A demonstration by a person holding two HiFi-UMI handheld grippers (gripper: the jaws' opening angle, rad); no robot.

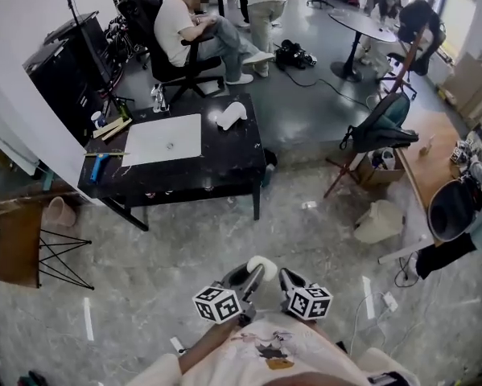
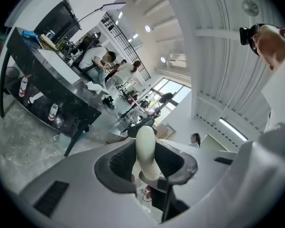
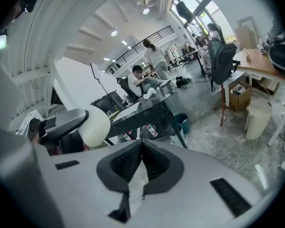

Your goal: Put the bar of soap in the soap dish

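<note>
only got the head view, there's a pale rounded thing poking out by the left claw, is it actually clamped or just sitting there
Observer: Clamped. The left gripper view shows the cream oval bar of soap on edge in the left claw, with the black pads pressing on both its sides.
Operator: ok and the right claw
Observer: The right claw is shut, its pads together with nothing between them.
Operator: anything under that table i can't see
Observer: Yes, small white bottles with red markings stand under the black table top.
</note>
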